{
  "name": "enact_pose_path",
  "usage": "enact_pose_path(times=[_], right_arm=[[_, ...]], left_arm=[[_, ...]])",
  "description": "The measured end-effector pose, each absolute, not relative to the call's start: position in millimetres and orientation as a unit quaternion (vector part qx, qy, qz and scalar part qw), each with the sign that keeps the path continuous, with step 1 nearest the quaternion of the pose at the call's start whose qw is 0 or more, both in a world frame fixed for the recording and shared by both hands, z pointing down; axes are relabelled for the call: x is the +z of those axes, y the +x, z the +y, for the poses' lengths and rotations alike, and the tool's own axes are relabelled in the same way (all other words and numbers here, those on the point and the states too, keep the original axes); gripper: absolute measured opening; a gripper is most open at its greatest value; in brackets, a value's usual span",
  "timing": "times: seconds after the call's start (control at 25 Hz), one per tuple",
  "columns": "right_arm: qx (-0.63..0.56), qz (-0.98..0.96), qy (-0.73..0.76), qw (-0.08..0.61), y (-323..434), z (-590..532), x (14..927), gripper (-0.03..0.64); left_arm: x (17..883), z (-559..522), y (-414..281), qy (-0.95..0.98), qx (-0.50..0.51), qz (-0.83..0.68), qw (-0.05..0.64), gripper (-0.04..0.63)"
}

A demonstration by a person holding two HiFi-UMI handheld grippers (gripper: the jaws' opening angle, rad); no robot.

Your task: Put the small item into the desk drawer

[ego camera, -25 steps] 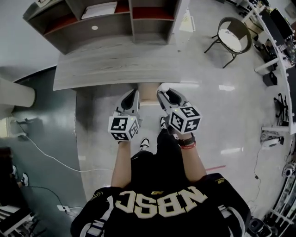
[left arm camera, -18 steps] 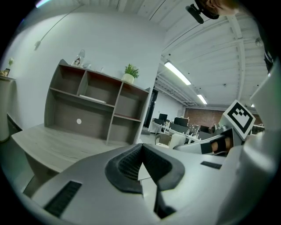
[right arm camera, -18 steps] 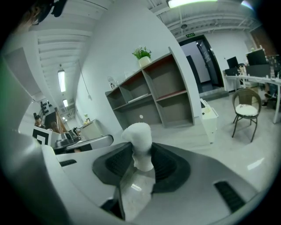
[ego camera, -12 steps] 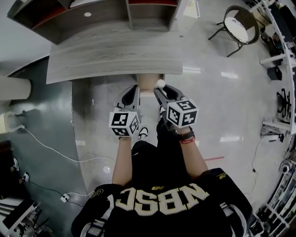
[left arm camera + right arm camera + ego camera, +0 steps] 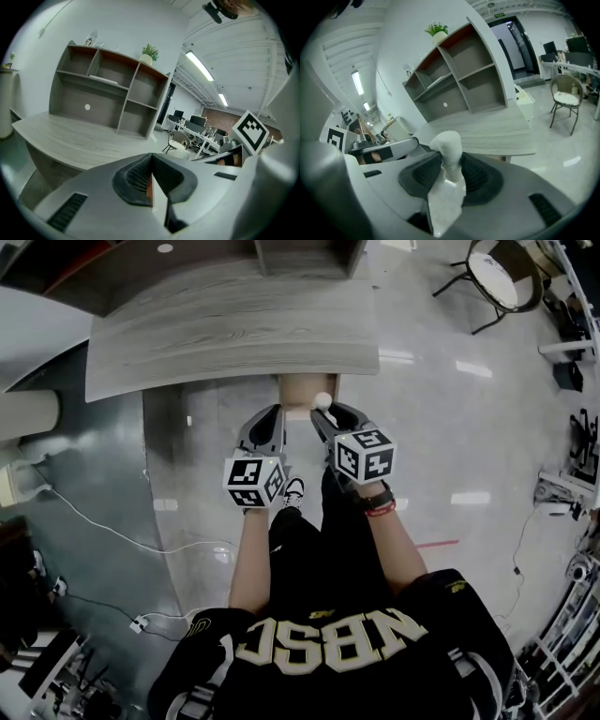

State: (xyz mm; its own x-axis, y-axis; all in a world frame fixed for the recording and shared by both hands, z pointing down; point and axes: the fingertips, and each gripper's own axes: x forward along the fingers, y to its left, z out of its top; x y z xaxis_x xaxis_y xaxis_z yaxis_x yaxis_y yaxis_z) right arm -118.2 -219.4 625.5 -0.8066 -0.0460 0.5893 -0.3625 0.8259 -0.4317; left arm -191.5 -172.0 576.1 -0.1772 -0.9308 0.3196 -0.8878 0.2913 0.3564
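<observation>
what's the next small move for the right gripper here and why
Probably ease the right gripper a little forward and down, over the tan drawer jutting out under the desk edge. Its jaws clamp the small white item, which hangs near the drawer's front, not yet inside it.

A: The desk?
B: Pale grey, streaked wood grain. The shelf: same grey, red-brown back panels. The plant: green, white pot.
A: The drawer?
B: Light tan.
A: The item?
B: White.
A: The left gripper and right gripper?
B: Both grey, with black ribbed pads and cubes in black-and-white square markers.
A: The rest?
B: The shirt: black, cream lettering. The wristband: red and black. The floor: glossy light grey. The chair: black frame, white seat.
</observation>
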Motion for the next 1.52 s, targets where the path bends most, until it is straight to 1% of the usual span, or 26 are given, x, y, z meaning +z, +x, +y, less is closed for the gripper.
enact_pose_path(times=[0.24,0.6,0.96,1.32,1.52], right_arm=[[0.273,-0.901,0.101,0.322,-119.0,-219.3,659.5,0.141],[0.22,-0.889,0.058,0.397,-124.5,-218.4,741.4,0.141],[0.163,-0.875,0.02,0.456,-133.0,-221.5,816.5,0.141],[0.132,-0.86,-0.012,0.494,-150.8,-224.5,868.4,0.143],[0.09,-0.848,-0.027,0.522,-155.2,-225.4,903.6,0.143]], left_arm=[[596.3,-177.8,-186.1,0.594,-0.04,-0.76,0.261,0.015],[634.4,-182.2,-194.9,0.585,-0.016,-0.758,0.287,0.015],[679.4,-175.1,-200.8,0.574,-0.009,-0.754,0.318,0.015],[714.9,-170.3,-209.2,0.554,-0.021,-0.756,0.348,0.015],[732.7,-161.5,-211.4,0.545,-0.021,-0.757,0.359,0.015]])
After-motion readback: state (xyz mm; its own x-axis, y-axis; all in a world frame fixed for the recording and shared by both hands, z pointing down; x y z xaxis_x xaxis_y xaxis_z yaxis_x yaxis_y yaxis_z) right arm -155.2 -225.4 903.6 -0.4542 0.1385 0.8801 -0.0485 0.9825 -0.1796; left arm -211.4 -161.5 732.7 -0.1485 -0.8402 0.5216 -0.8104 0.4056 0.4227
